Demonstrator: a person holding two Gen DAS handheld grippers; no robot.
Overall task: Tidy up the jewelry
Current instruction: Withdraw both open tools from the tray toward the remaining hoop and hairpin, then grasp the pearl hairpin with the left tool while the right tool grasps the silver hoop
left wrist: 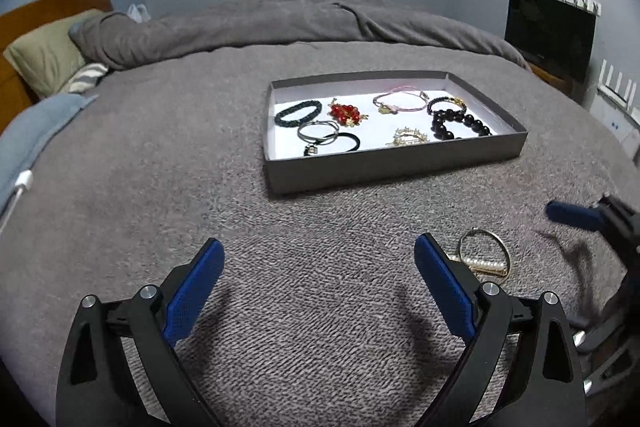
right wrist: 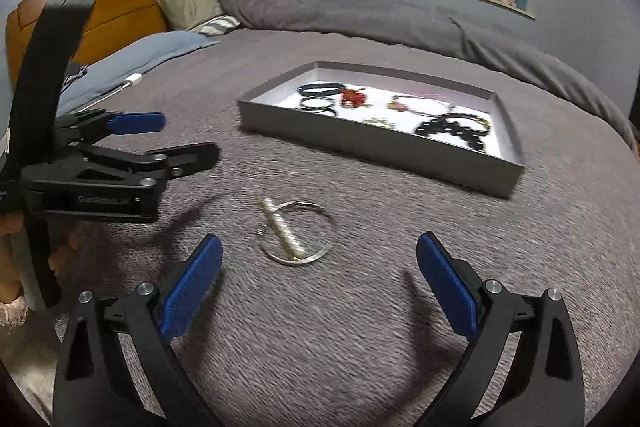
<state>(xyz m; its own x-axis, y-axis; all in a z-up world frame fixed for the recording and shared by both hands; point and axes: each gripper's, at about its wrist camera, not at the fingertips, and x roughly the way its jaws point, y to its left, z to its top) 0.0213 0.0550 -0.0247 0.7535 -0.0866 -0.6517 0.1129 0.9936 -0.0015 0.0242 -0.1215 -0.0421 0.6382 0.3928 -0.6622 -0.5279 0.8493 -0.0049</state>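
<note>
With both the left gripper (left wrist: pixel 318 291) and right gripper (right wrist: pixel 319 293) released and empty, the step in hand is collecting the last loose pearl bangle (right wrist: pixel 296 231), lying on the blanket (right wrist: pixel 360 327) near the gray tray (right wrist: pixel 372 155), which calls for straddling its thin rim.

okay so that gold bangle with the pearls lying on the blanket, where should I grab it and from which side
Probably grip the thin wire arc of the pearl bangle, not the pearl bar. It lies flat on the blanket in front of the right tool, which is open. Come from above, one finger inside the loop and one outside, on the arc's open side away from the bar; the pearls look round and slippery.
</note>
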